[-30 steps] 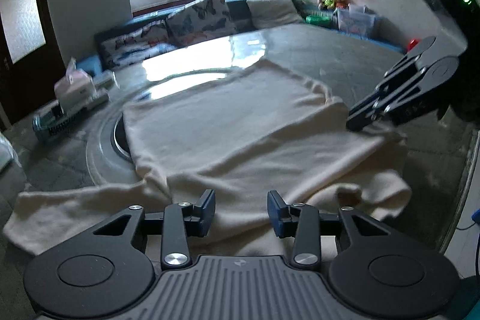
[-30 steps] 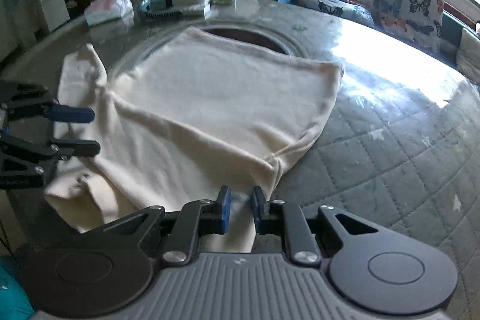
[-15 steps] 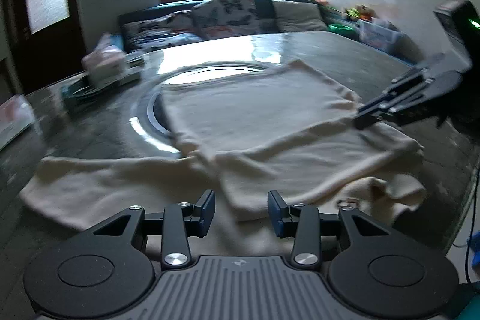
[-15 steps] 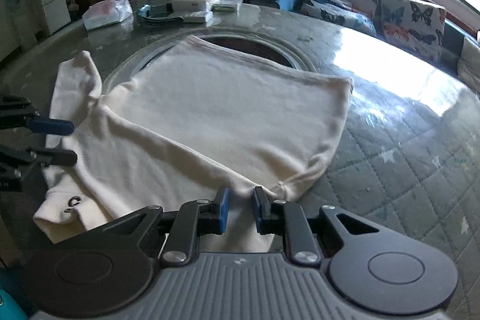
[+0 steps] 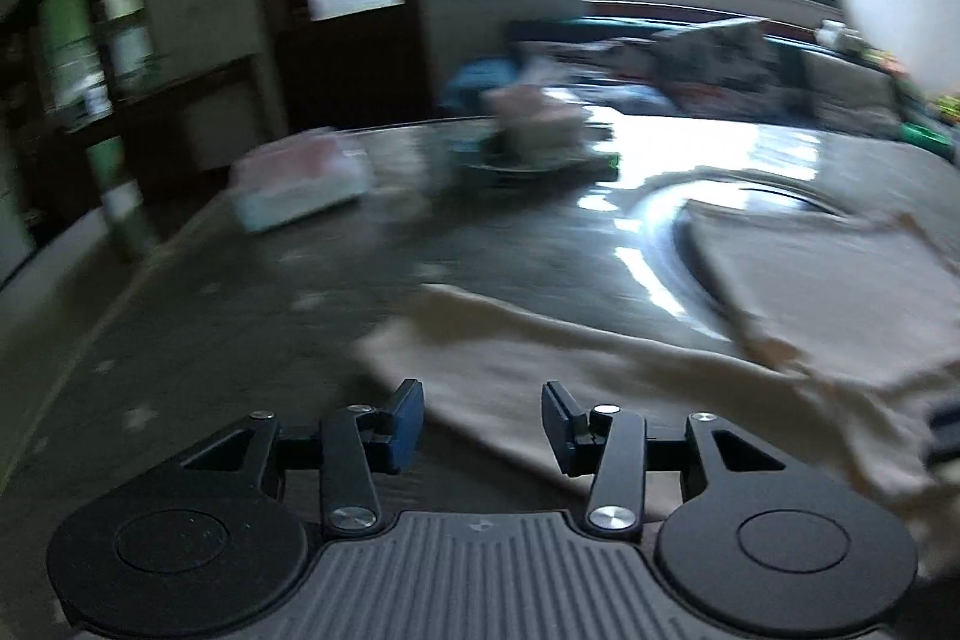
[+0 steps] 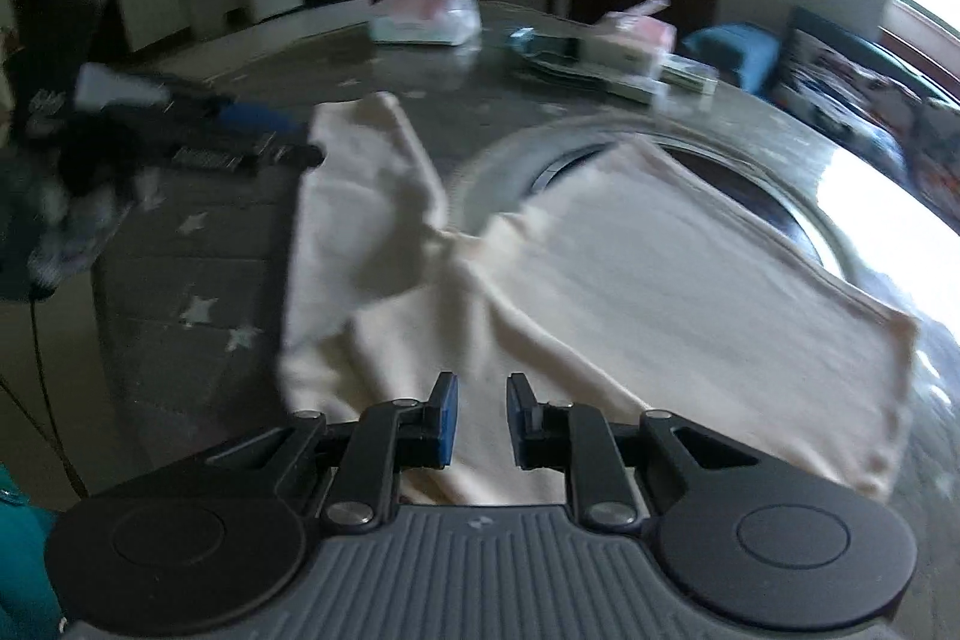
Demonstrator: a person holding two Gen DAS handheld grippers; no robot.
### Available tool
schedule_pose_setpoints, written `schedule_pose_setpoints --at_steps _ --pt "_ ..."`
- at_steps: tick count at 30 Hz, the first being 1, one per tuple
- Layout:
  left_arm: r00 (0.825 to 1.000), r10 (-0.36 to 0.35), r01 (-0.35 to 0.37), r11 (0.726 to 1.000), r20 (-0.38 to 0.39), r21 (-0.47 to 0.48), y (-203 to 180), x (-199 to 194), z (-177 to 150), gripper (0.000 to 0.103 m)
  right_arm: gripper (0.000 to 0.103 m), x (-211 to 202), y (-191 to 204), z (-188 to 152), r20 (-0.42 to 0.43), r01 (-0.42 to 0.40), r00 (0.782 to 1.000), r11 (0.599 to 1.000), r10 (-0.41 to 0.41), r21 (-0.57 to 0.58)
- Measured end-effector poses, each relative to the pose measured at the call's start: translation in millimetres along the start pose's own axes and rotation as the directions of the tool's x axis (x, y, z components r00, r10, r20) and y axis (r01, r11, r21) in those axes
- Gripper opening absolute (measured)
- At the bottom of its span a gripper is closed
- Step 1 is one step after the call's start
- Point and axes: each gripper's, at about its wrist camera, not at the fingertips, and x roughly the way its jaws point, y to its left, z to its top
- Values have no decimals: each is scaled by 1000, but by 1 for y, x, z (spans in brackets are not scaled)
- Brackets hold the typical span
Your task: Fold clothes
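A cream long-sleeved garment [image 6: 660, 292] lies spread on the round table, body partly folded, one sleeve [image 6: 354, 184] stretched out to the left. In the left wrist view the sleeve [image 5: 540, 358] runs across in front of my left gripper [image 5: 482, 421], which is open and empty just above the sleeve's end. My right gripper [image 6: 482, 418] is open a little, empty, over the garment's near edge. The left gripper also shows in the right wrist view [image 6: 264, 136], beside the sleeve end. Both views are blurred.
The grey quilted table [image 6: 180, 280] has a round glass inset [image 6: 780, 196]. Tissue packs and boxes [image 6: 426, 16] and a tray of items [image 6: 624, 52] sit at the far side. A sofa with cushions [image 5: 720, 58] stands behind the table. The table edge drops off at left [image 6: 90, 340].
My left gripper has swung left towards the sleeve end. My right gripper has turned left and opened a little wider. The garment lies as before.
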Motion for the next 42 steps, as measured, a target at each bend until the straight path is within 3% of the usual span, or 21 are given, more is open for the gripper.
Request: schedule_pose_setpoints --at_steps 6,10,13,14,15,16,17,22,25,31,36,41,42 --pt "995 89 -93 990 -40 -108 28 24 5 47 17 11 17 3 -15 -18 1000 998 17 -53" --pt "996 63 -72 985 -58 -158 37 37 5 45 17 1 15 3 3 -10 1000 999 11 -44" --pt "997 42 -55 979 -70 -195 45 46 5 36 18 -7 11 2 20 5 1000 1000 -5 -30" --pt "997 35 -50 977 -74 -208 47 50 5 27 18 -10 9 1 26 10 1000 1000 -10 -20" --pt "997 33 -46 977 -68 -209 46 49 5 21 18 -12 7 1 31 15 999 1000 -15 -10" --pt "998 31 -43 977 -62 -209 46 49 5 7 18 -15 5 0 38 19 999 1000 -19 -2" --pt "998 28 -39 976 -54 -216 46 48 6 4 18 -18 4 -1 44 24 999 1000 -24 6" --pt "999 -15 24 981 53 -190 34 21 20 2 18 -34 -5 -7 80 52 995 997 -56 50" --pt "987 -86 105 985 136 -137 14 -11 34 2 18 -45 -13 -11 105 72 991 994 -80 83" --pt "932 -275 283 959 237 1 -42 -69 54 2 18 -64 -32 -27 140 111 981 979 -136 169" --pt "859 -447 435 894 250 104 -94 -100 58 2 18 -80 -46 -46 149 151 971 962 -187 227" --pt "783 -590 557 806 196 198 -142 -108 52 2 18 -93 -62 -63 141 184 962 937 -234 297" --pt "776 -605 572 794 176 207 -150 -106 50 2 18 -94 -66 -66 137 191 960 931 -243 311"
